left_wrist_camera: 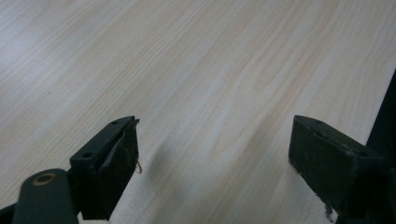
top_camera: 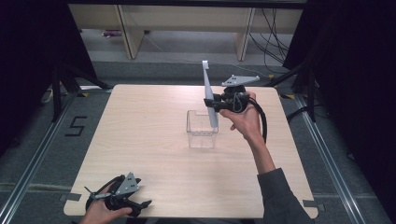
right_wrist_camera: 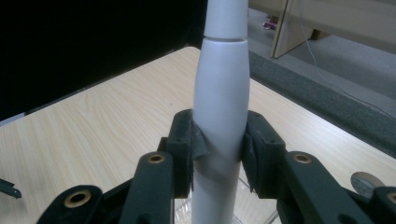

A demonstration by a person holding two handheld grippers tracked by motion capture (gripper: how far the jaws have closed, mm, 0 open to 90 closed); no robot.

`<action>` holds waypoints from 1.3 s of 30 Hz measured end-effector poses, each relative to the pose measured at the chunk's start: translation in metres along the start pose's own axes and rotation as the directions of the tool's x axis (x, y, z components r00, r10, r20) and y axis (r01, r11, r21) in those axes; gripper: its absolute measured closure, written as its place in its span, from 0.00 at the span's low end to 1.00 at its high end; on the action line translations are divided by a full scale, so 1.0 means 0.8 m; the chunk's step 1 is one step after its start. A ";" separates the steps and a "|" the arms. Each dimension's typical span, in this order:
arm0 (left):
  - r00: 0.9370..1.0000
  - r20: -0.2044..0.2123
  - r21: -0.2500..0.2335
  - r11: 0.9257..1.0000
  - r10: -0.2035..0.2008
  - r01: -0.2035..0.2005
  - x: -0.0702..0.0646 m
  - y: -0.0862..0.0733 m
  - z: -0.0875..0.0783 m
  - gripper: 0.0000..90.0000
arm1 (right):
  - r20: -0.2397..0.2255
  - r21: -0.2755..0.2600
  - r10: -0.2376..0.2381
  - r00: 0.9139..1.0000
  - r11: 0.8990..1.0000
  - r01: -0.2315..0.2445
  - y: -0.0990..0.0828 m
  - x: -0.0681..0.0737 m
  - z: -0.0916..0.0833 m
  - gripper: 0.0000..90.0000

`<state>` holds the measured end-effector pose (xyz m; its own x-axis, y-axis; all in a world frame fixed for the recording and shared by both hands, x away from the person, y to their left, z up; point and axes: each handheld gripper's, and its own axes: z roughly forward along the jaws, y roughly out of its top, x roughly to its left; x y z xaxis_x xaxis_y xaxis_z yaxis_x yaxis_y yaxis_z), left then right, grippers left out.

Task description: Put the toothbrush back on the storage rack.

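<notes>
- We see the right hand-held gripper (top_camera: 212, 103) clamped on a white electric toothbrush (top_camera: 209, 93), its jaws pressing the handle from both sides.
- The toothbrush stands nearly upright, its lower end inside the clear plastic box (top_camera: 202, 135) just below that hand-held gripper.
- The left hand-held gripper (left_wrist_camera: 215, 154) rests wide open, empty, over bare surface (left_wrist_camera: 210, 70).

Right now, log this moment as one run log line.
right gripper: shut on white toothbrush, upright over clear box | left gripper: open, near table edge
</notes>
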<state>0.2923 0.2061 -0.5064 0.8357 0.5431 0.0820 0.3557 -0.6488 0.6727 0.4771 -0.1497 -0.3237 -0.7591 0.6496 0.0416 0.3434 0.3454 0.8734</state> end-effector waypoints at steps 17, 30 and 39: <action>1.000 0.003 0.003 1.000 0.003 -0.003 0.000 0.000 0.000 0.17 | 0.012 0.029 0.002 1.000 1.000 -0.002 -0.001 -0.002 0.033 0.75; 1.000 0.005 0.008 1.000 0.004 -0.004 0.002 0.000 0.000 0.17 | 0.017 0.100 0.008 1.000 0.995 -0.009 -0.016 -0.006 0.055 0.75; 1.000 0.006 0.010 1.000 0.005 -0.005 0.001 0.000 0.000 0.17 | 0.017 0.121 -0.003 1.000 0.993 0.001 -0.022 -0.005 0.069 0.75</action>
<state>0.2932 0.2066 -0.5058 0.8398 0.5368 0.0812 0.3554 -0.6567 0.6651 0.5044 -0.1207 -0.3656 -0.7510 0.6596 0.0307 0.4069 0.4256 0.8083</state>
